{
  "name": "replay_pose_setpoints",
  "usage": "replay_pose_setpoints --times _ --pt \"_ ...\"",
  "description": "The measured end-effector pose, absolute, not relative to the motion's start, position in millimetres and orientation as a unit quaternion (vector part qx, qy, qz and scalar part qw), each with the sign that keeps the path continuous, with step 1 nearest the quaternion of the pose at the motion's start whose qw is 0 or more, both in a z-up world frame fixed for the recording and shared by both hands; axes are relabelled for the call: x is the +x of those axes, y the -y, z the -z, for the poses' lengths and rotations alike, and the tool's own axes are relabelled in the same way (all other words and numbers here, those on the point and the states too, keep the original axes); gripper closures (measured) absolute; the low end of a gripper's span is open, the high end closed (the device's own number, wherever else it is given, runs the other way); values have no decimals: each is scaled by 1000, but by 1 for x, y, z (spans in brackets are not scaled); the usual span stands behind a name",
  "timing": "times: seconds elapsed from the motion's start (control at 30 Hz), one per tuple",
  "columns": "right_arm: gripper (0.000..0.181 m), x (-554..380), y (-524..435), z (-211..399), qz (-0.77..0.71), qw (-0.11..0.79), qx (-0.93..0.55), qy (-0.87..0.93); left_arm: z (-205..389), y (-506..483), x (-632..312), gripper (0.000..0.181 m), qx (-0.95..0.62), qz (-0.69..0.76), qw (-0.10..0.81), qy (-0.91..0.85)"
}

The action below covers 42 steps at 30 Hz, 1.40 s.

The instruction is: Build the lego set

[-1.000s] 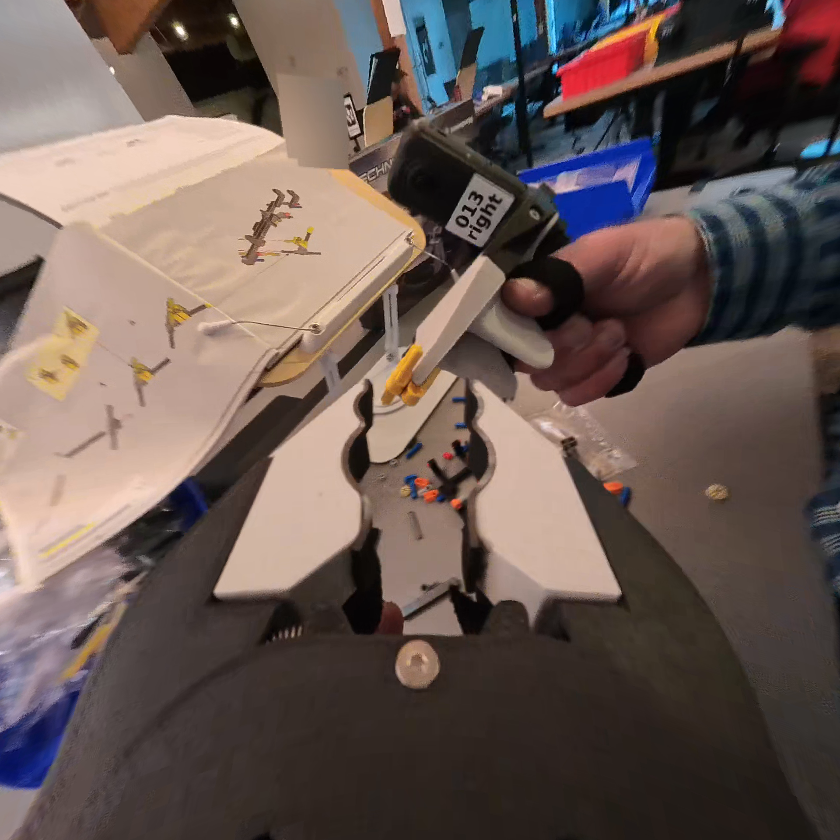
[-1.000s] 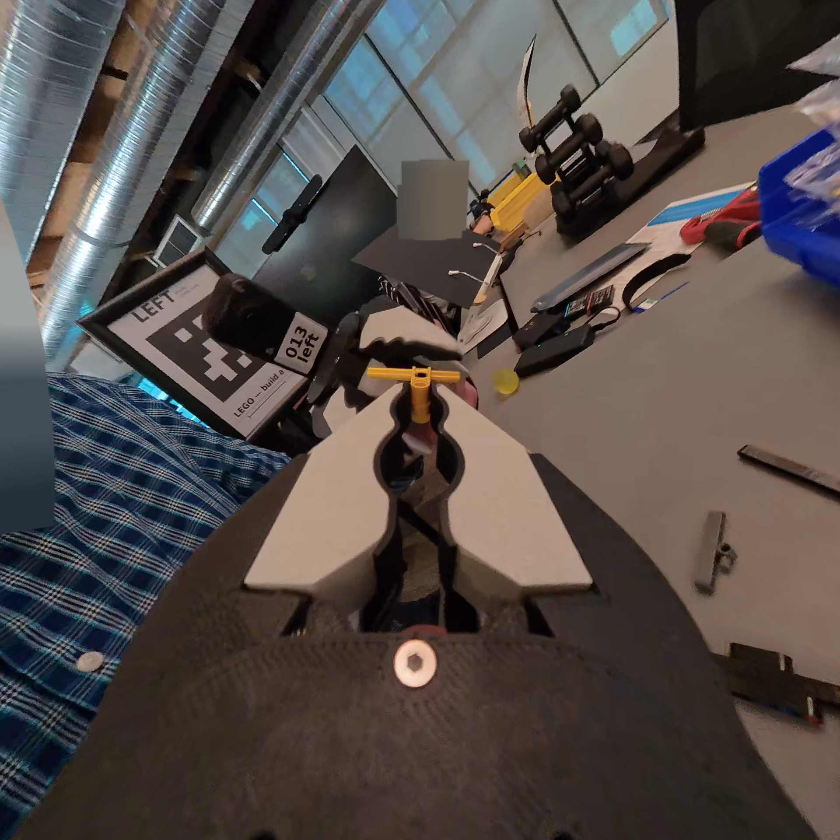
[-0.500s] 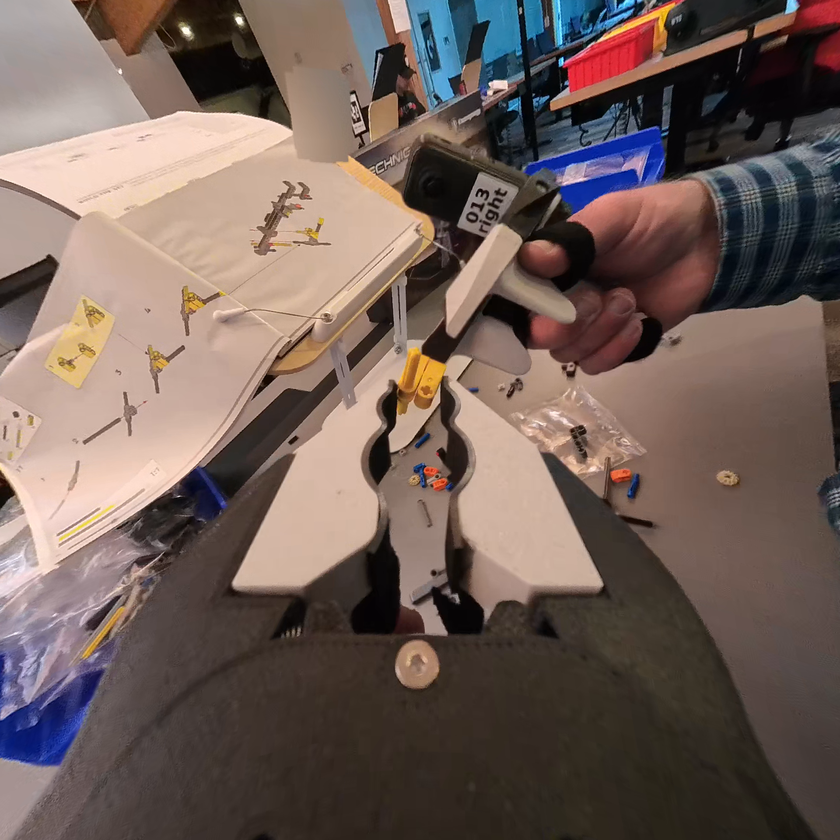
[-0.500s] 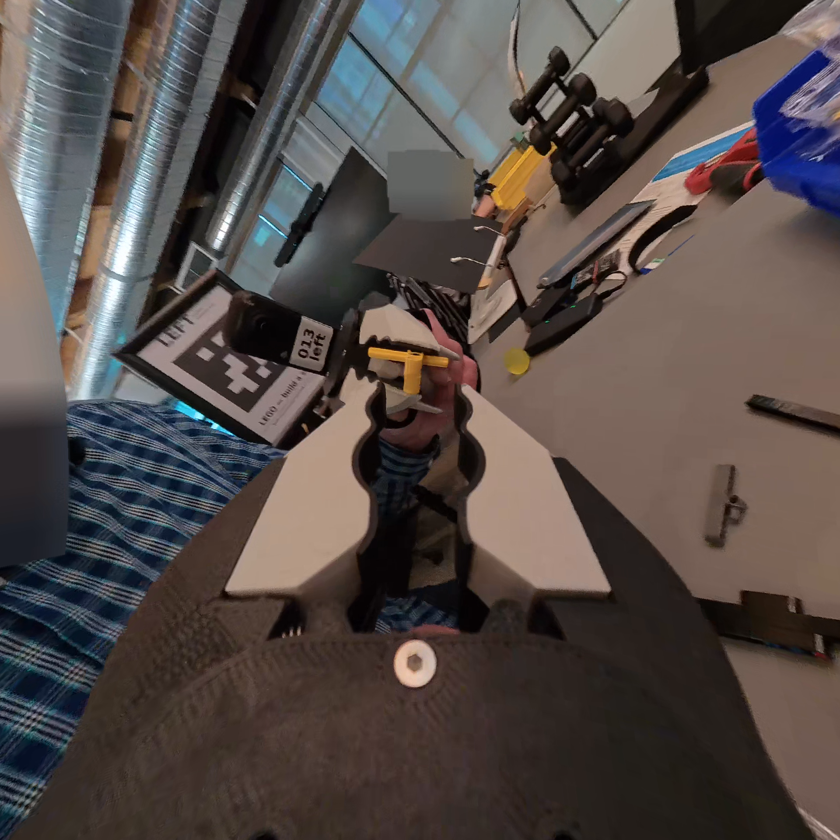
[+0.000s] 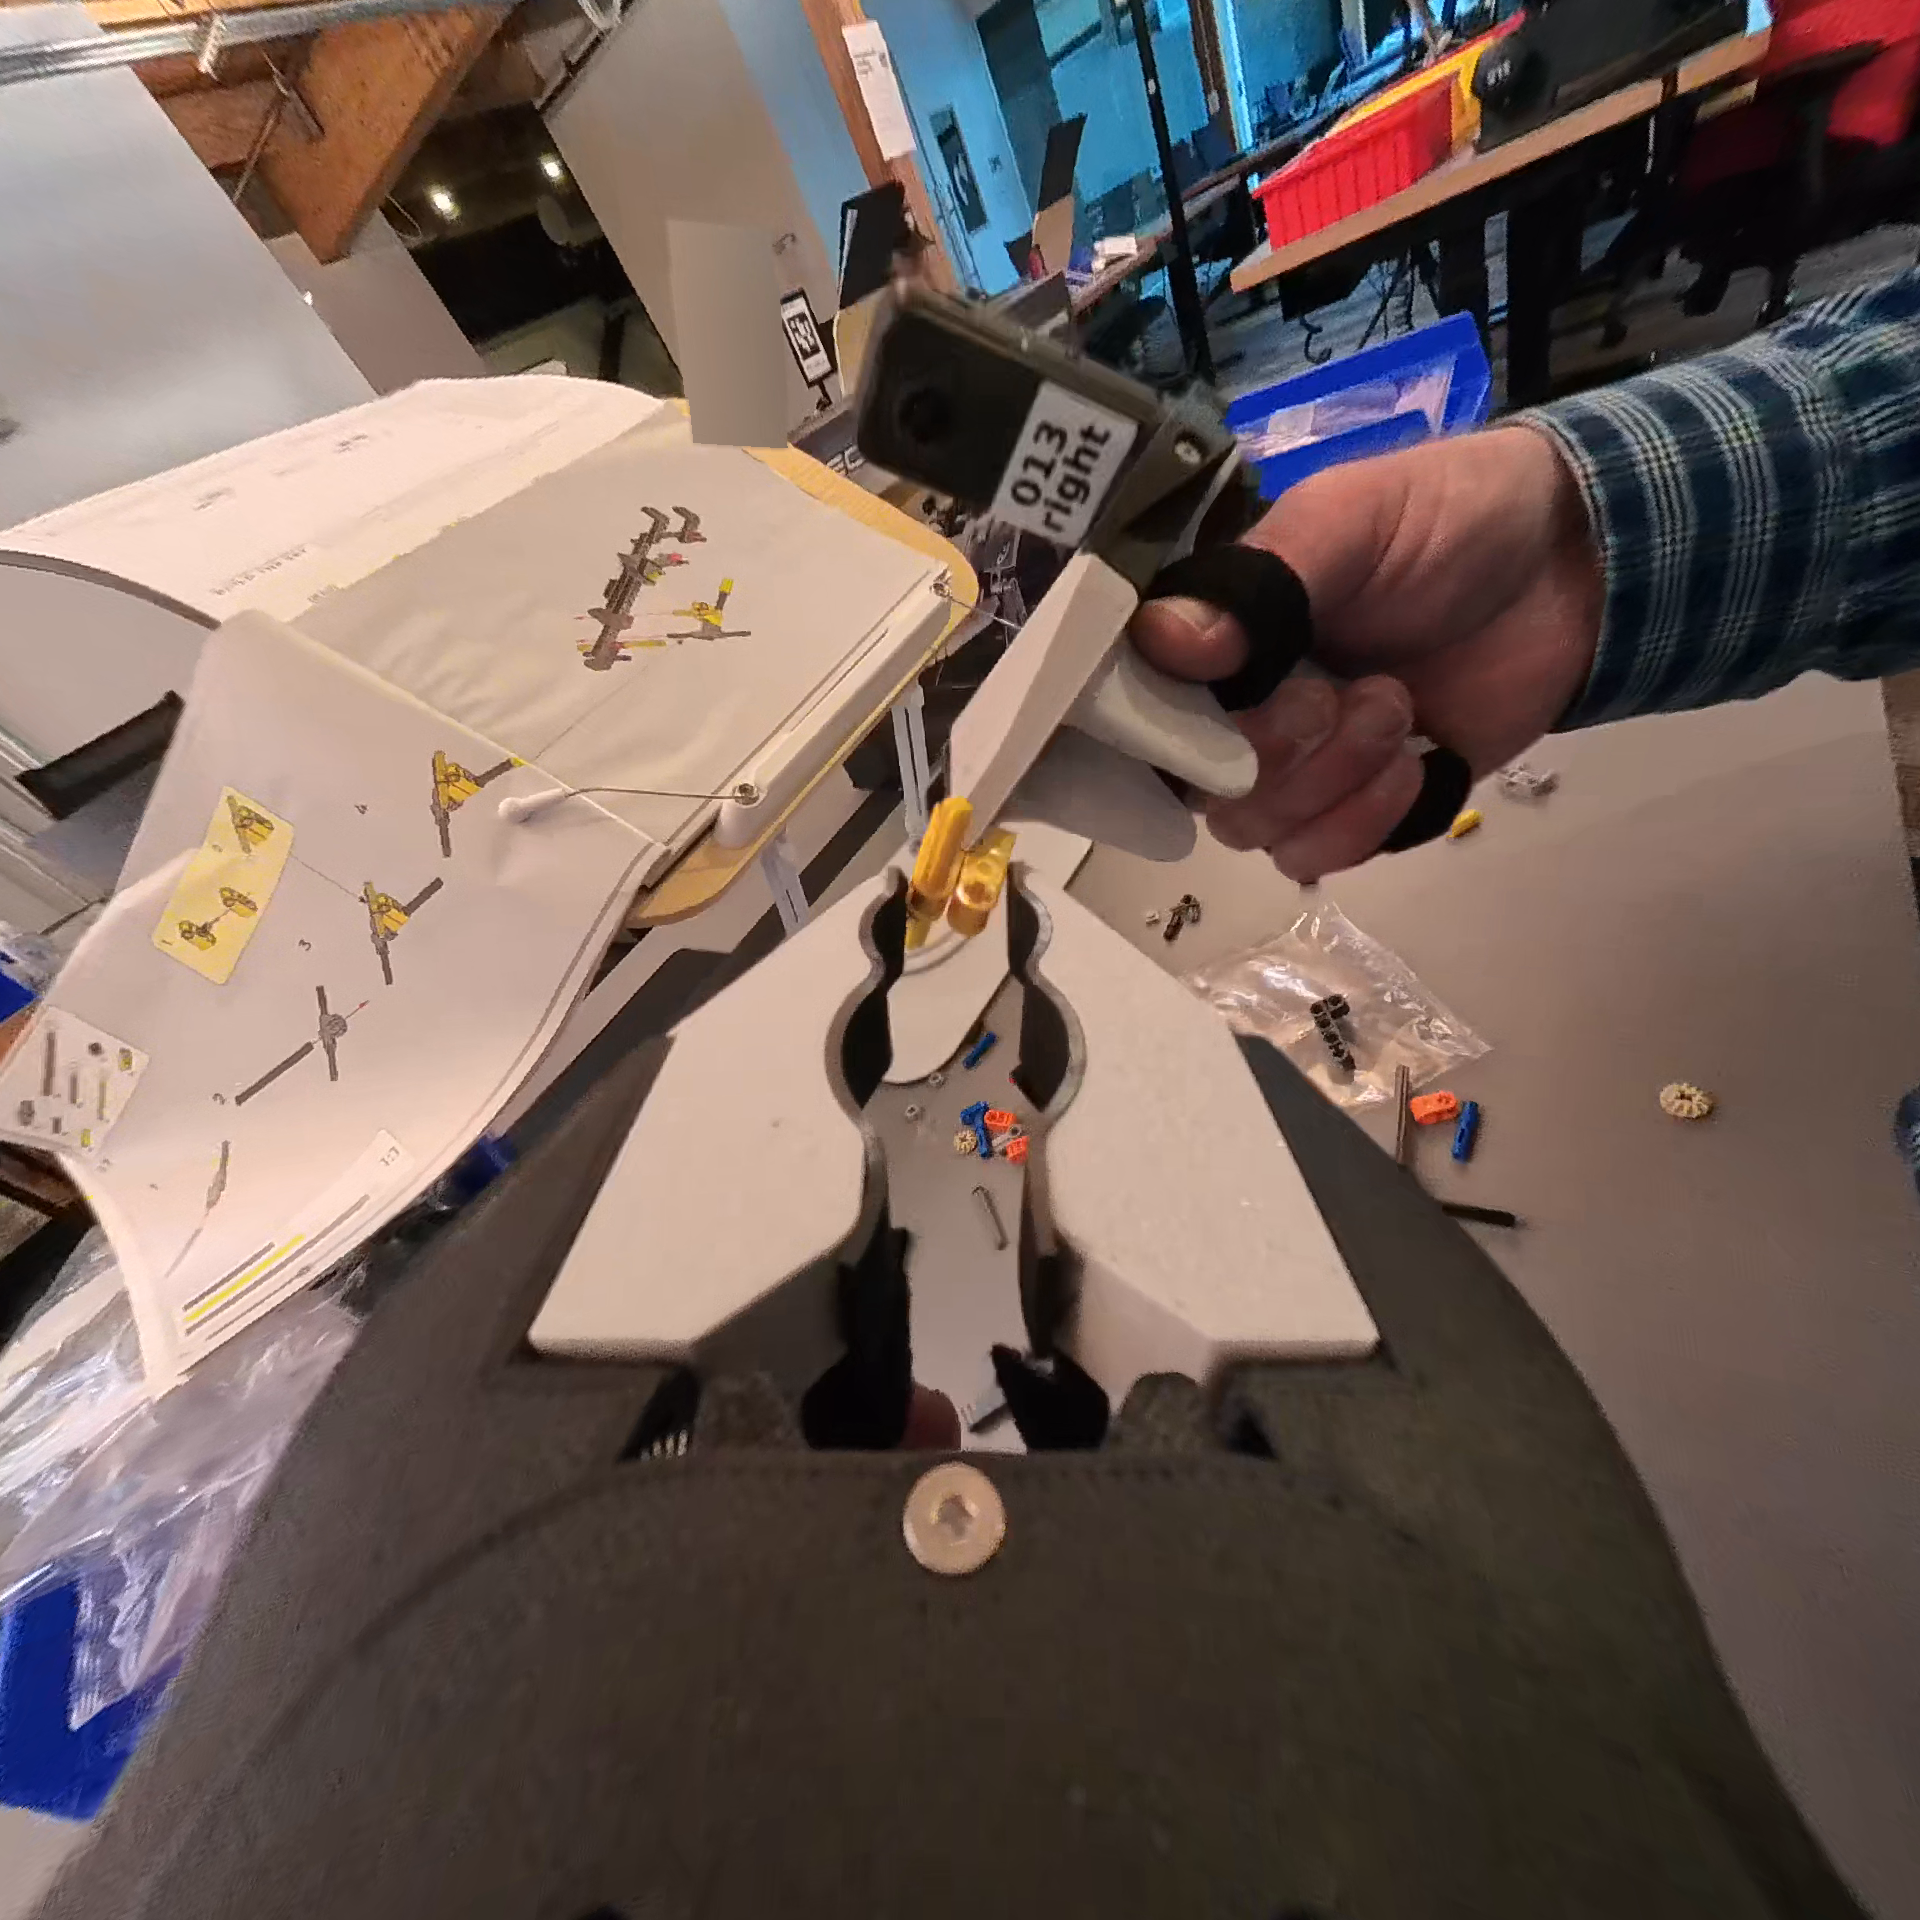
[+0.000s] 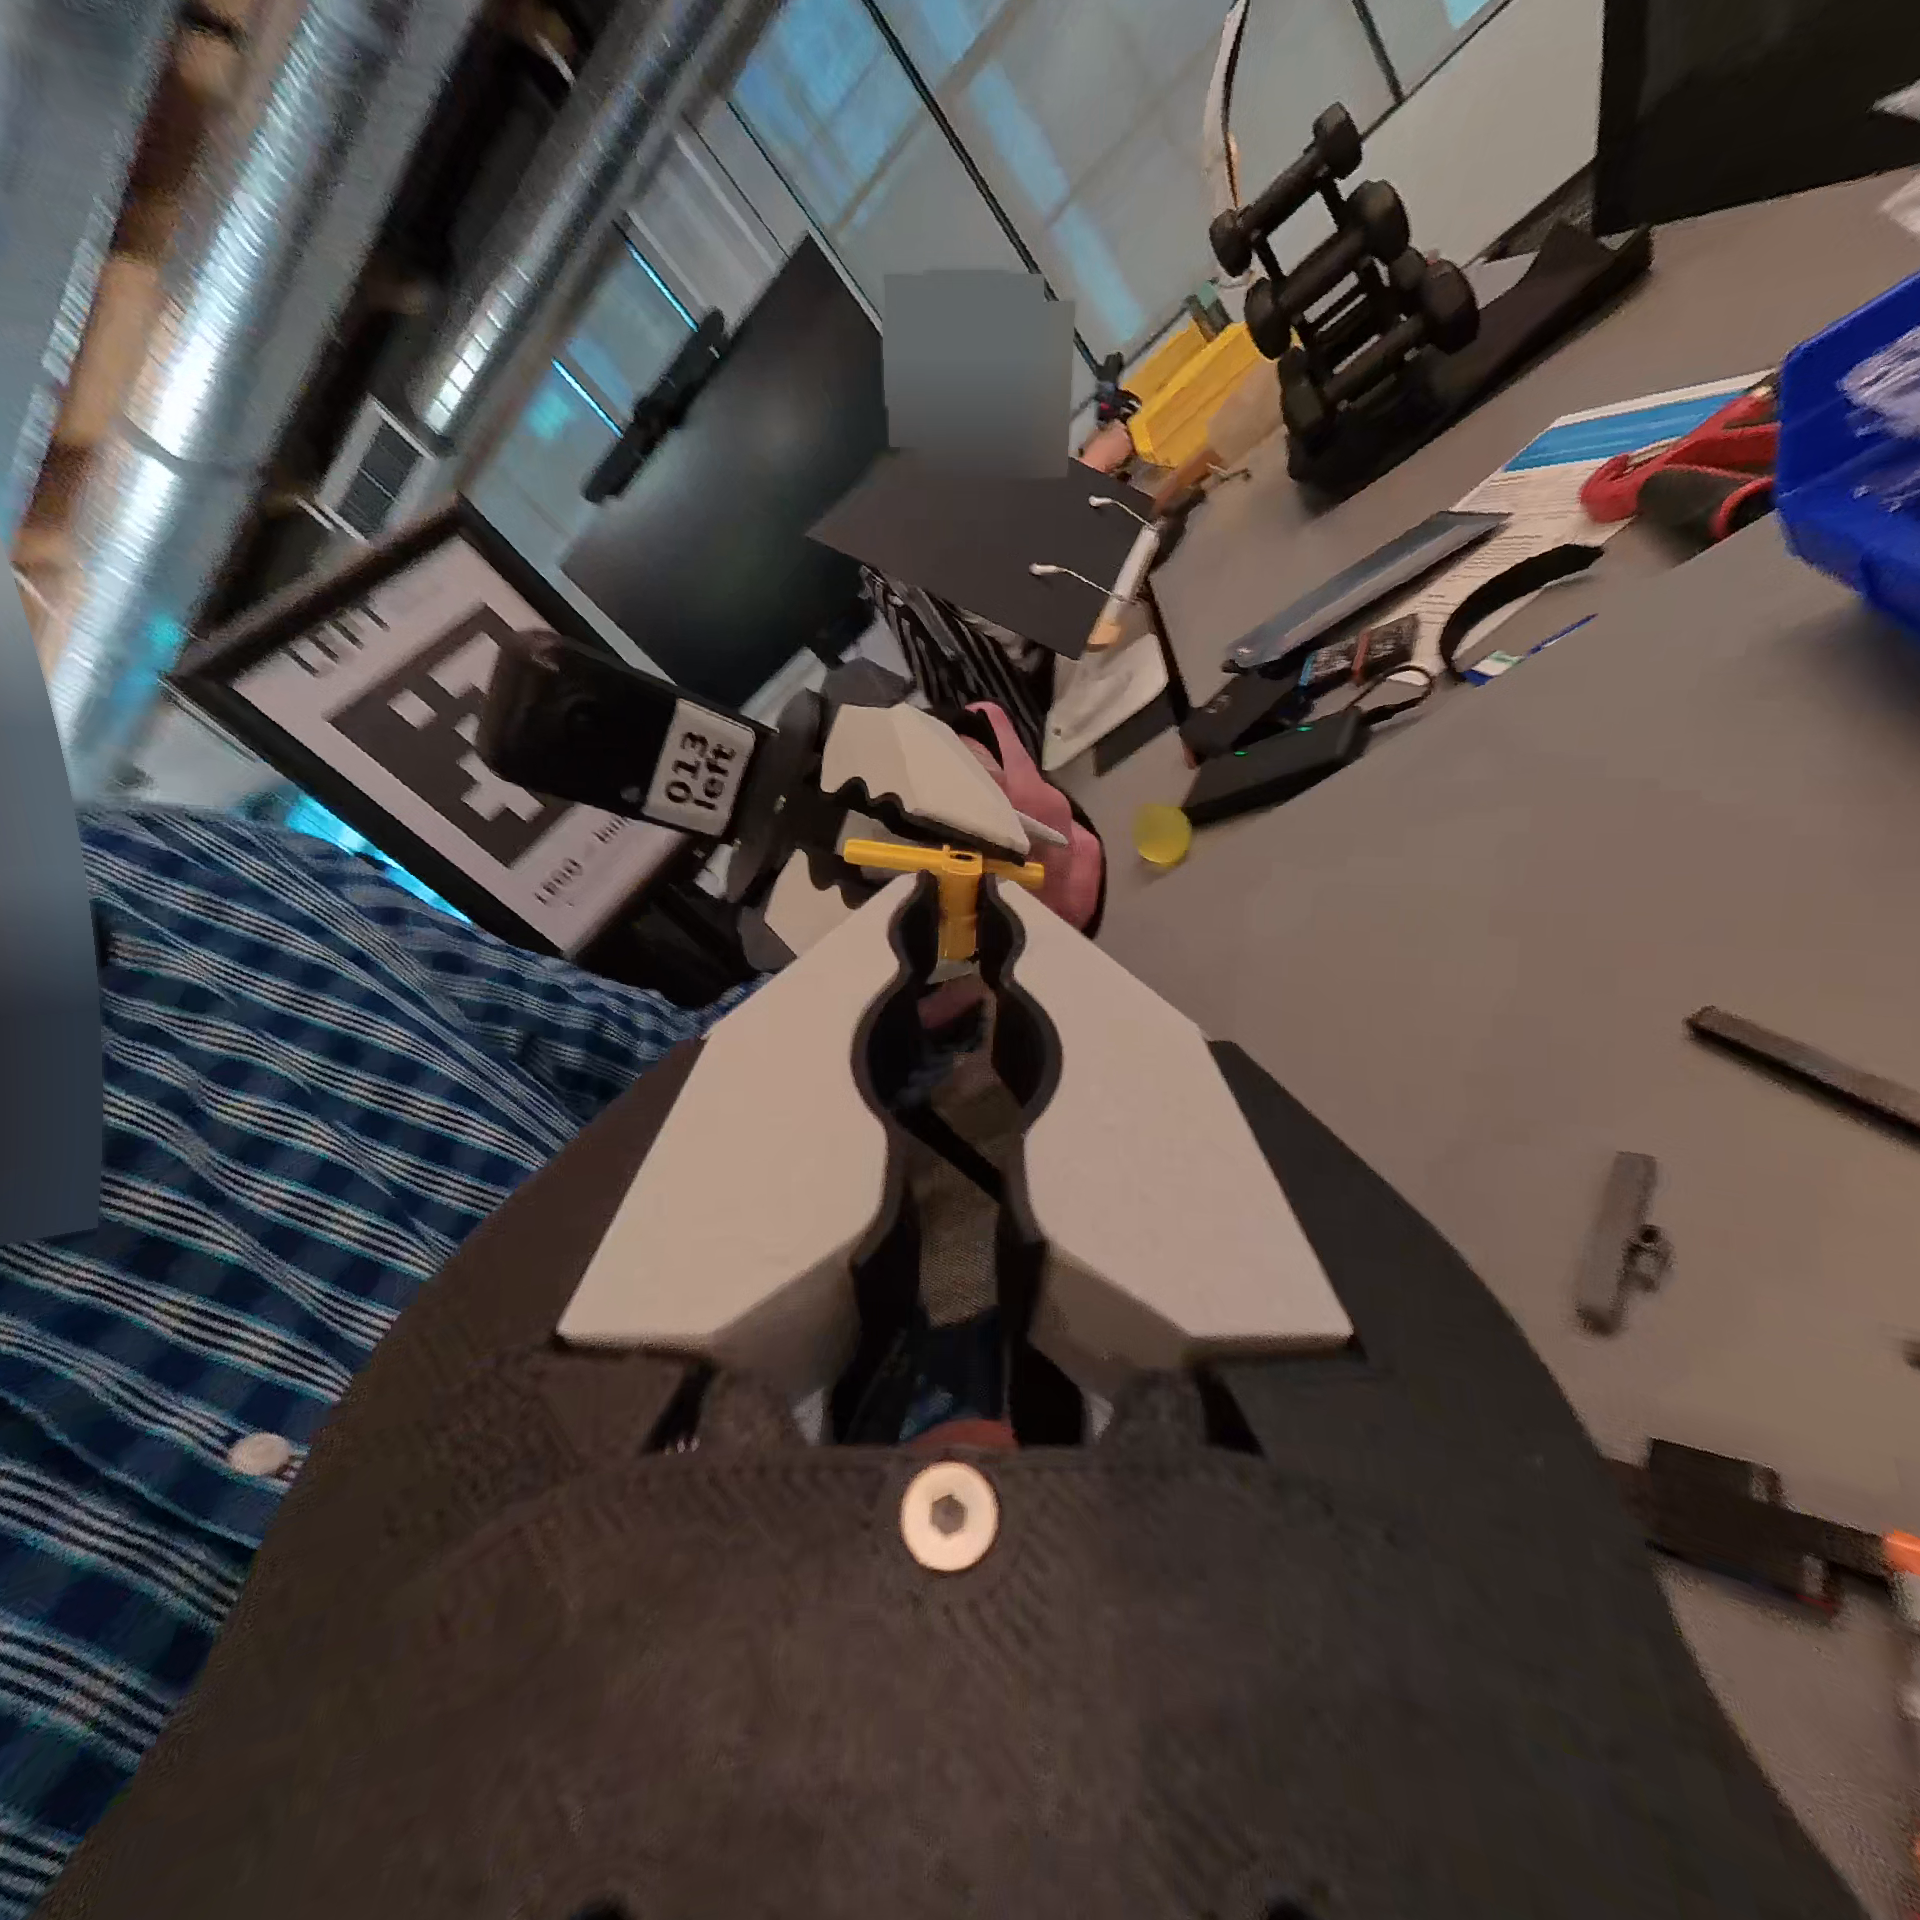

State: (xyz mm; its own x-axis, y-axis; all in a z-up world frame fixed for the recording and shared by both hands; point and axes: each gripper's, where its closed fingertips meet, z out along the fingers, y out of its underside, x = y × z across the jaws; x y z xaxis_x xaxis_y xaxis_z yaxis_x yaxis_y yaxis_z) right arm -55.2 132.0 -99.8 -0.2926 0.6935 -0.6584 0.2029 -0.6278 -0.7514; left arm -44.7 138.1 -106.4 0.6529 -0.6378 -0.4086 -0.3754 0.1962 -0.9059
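A small yellow T-shaped Lego piece [image 5: 948, 868] hangs in the air between both grippers. My left gripper [image 5: 958, 889] has its tips closed against the piece's two sides. My right gripper [image 5: 971, 826], held by a hand, comes in from the upper right with its tip on the piece. In the right wrist view my right gripper [image 6: 958, 889] is shut on the stem of the yellow piece [image 6: 954, 883]. The left gripper's upper finger [image 6: 914, 764] lies just over the crossbar. Its lower finger is hidden.
An open instruction booklet [image 5: 499, 727] stands on a holder at left. Loose small parts [image 5: 987, 1122], a plastic bag [image 5: 1340, 1008] and a tan gear [image 5: 1685, 1101] lie on the grey table. A dark beam [image 6: 1808, 1081], a grey part [image 6: 1621, 1236] and a black assembly [image 6: 1725, 1517] lie at right. My two grippers' fingertips are within a few centimetres of each other. From either gripper's tips it is about 25 centimetres to the dark beam [image 6: 1808, 1081].
One second ago only my right gripper held the yellow piece and my left was open. My left closed on it, my right opened briefly, and now my right is closed on the stem again.
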Motion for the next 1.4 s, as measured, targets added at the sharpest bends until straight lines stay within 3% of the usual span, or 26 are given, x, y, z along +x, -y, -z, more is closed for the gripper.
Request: replay_pose_setpoints --times 0.17,0.23,0.53,0.7,0.8,0.87,1.4 --pt "174 -60 -141 101 -727 159 -574 341 109 -142 -50 167 -654 134 642 -378" --pt "158 -58 -156 101 -737 161 -583 301 108 -143 -53 168 -668 175 632 -352" --pt "159 -51 -155 102 -689 222 -588 362 106 -144 -56 167 -677 261 615 -309" --pt "156 -48 -145 106 -491 390 -550 552 106 -139 -54 167 -682 312 589 -301" --pt "158 -45 -157 112 -281 501 -505 644 119 -136 -50 167 -707 307 550 -322" --pt "159 -47 -155 116 -190 527 -464 687 131 -136 -48 167 -728 280 528 -336" --pt "157 -55 -150 140 -144 514 -440 722 155 -142 -58 167 -748 313 495 -313"
